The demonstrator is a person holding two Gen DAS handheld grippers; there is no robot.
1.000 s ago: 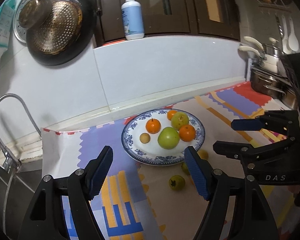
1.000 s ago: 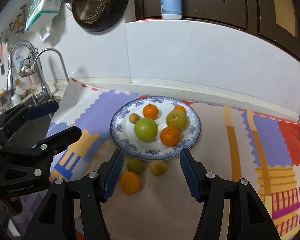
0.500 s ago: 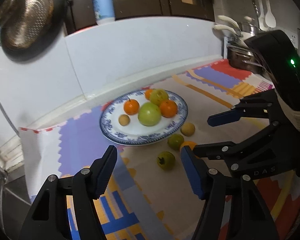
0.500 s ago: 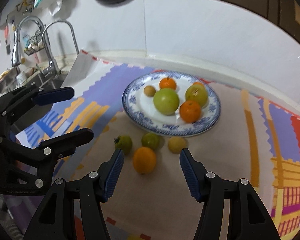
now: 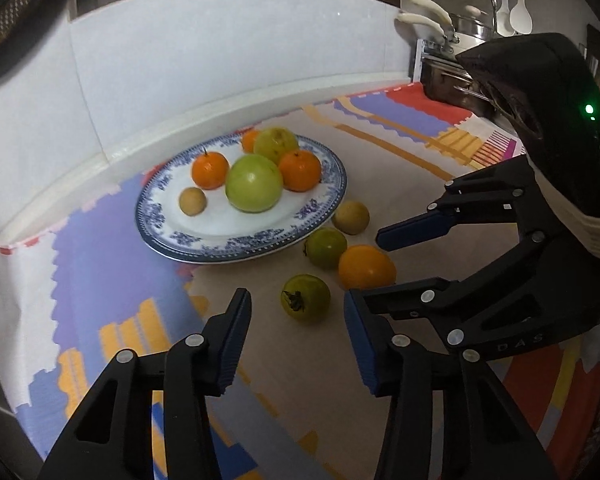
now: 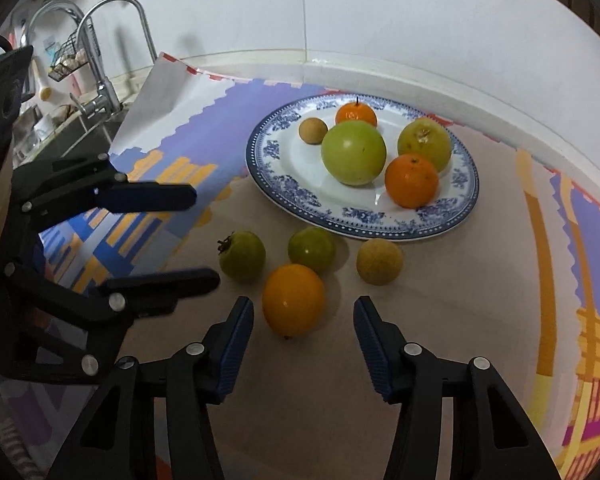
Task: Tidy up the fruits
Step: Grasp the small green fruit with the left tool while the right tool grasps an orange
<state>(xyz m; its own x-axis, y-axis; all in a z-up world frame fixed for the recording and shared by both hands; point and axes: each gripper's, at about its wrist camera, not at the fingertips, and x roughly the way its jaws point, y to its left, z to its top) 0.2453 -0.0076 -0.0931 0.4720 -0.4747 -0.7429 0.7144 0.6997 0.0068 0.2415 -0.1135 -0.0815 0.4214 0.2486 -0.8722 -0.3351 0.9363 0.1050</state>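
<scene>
A blue-and-white plate (image 5: 204, 240) (image 6: 284, 184) holds a big green apple (image 5: 254, 184), oranges, a yellow-green fruit and a small tan one. In front of it on the mat lie a green fruit with a stalk (image 5: 306, 298) (image 6: 242, 254), a second green fruit (image 6: 311, 249), an orange (image 5: 360, 270) (image 6: 294, 300) and a tan fruit (image 6: 379, 261). My left gripper (image 5: 296, 316) (image 6: 206, 238) is closing, its tips flanking the stalked green fruit without touching it. My right gripper (image 6: 303, 316) (image 5: 374, 262) is closing too, with the orange between its tips and gaps on both sides.
A patterned mat (image 6: 440, 320) covers the counter. White tiled wall (image 6: 380, 20) runs behind the plate. A sink with a tall faucet (image 6: 100, 52) lies to the left. Pots and utensils (image 5: 452, 68) stand at the right end of the counter.
Both grippers have sunk toward the loose fruits and tilted further down. Their jaws have narrowed. The stalked green fruit and the orange now sit between the fingertips.
</scene>
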